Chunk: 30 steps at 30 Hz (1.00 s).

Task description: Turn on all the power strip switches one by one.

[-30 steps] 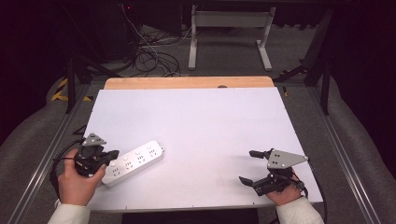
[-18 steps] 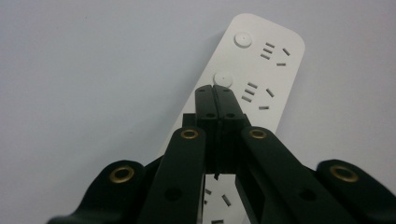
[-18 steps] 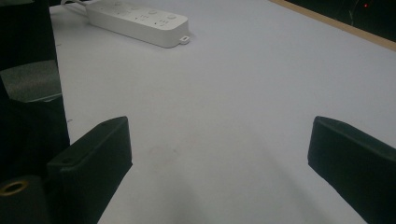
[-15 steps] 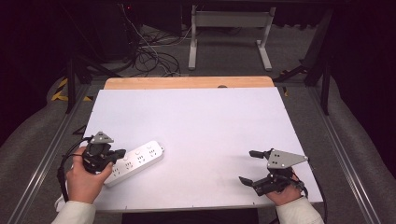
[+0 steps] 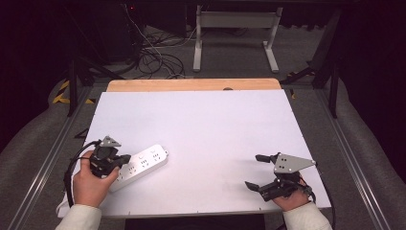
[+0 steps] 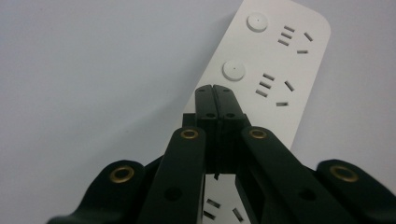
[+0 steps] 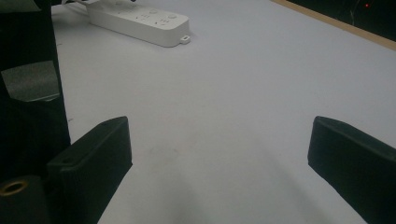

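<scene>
Power strip, white and oblong, lies flat on the white worktop, directly under the tip of the left gripper and stretching away from it toward the worktop's middle. The left gripper view shows the left gripper with its two black jaws pressed flat together, nothing between them, the joined tip poised over the strip's upper face just short of a round button; whether the tip touches the plastic cannot be told. A second round button sits farther along the strip beyond the tip, and socket slots lie beside each button, to the right of the jaws in that view. The left hand wraps the gripper body from behind. The right gripper is well apart from the strip, held low over bare worktop by the right hand; its jaws stand wide apart and hold nothing. In the right gripper view the strip lies far ahead and to the left of those jaws.
</scene>
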{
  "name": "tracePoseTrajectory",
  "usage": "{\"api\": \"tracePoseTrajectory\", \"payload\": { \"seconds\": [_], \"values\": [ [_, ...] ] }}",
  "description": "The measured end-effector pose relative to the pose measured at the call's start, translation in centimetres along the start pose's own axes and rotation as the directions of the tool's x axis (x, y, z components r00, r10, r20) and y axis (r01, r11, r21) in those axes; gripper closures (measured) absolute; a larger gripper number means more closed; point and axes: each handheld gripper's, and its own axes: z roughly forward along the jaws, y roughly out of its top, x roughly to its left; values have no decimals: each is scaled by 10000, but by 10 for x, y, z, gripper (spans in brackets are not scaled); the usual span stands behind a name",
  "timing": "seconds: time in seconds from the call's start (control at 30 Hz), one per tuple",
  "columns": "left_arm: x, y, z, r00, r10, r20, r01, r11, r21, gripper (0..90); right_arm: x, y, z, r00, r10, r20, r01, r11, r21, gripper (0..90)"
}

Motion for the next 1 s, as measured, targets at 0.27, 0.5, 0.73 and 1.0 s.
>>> {"api": "tracePoseTrajectory", "payload": {
  "seconds": [0.27, 0.5, 0.73, 1.0],
  "values": [
    [-2, 0, 5, 9999, 135, -90, -133, 9996, 230, 900, 0, 0, 0, 10000, 1, -1, -1, 10000, 22, 66],
    [-1, 1, 7, 9998, 187, -87, -185, 9995, 252, 900, 0, 0, 0, 10000, 5, 2, -5, 10000, 46, 66],
    [-1, 0, 7, 9999, 142, -67, -140, 9997, 217, 900, 0, 0, 0, 10000, 17, 2, -17, 10000, 46, 66],
    [-2, 0, 8, 9998, 168, -108, -165, 9995, 269, 900, 0, 0, 0, 10000, 16, -12, -16, 10000, 47, 66]
  ]
}}
